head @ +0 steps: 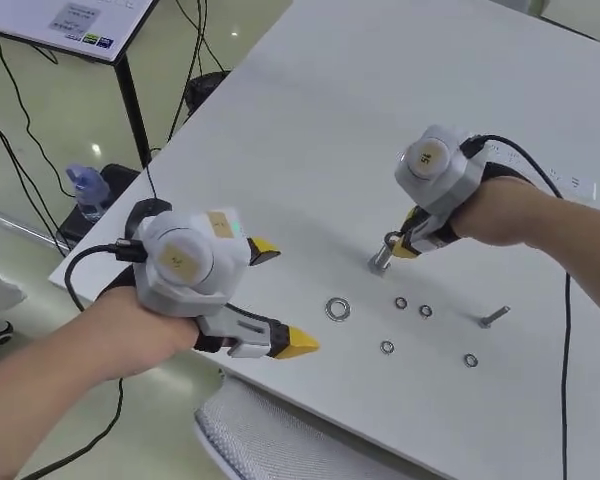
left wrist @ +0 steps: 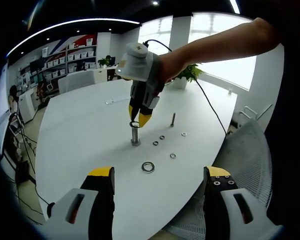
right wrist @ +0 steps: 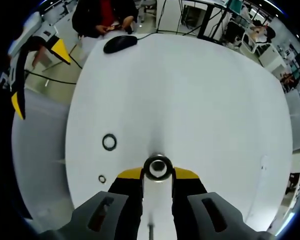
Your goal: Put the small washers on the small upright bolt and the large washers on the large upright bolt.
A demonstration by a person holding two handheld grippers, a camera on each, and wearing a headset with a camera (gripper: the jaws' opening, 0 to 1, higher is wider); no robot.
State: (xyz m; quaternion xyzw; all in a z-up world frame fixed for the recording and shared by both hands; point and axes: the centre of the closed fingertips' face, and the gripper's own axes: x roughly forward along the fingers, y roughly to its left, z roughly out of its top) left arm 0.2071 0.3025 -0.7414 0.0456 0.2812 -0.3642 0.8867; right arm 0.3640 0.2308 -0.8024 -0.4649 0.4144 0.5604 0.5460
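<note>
- Left claw (head: pixel 280 295): jaws wide apart, holding nothing; it hangs over the near edge of the worktop (head: pixel 310 120), well apart from the bolts.
- Right claw (head: pixel 408 247): yellow tips clamped on a large washer (right wrist: pixel 157 167), pointing steeply down at the worktop.
- Large washer: held flat at the top of the large bolt (head: pixel 380 262). I cannot tell whether the ring is already around the tip or just above it.
- Large bolt: upright on its head, near the middle of the worktop, directly under the right claw.
- Second large washer (head: pixel 337 308): flat on the worktop, near the large bolt, on the side toward the left claw.
- Small washers (head: pixel 425 311): four, flat and loose, scattered between the large bolt and the small bolt, none touching another.
- Small bolt (left wrist: pixel 173 119): thin, upright in the left gripper view, standing beyond the small washers with nothing on it.
- Chair (head: pixel 270 440): grey mesh back, just below the near edge of the worktop.
- Bottle (head: pixel 88 190): clear with a blue cap, on the floor beside the worktop.
</note>
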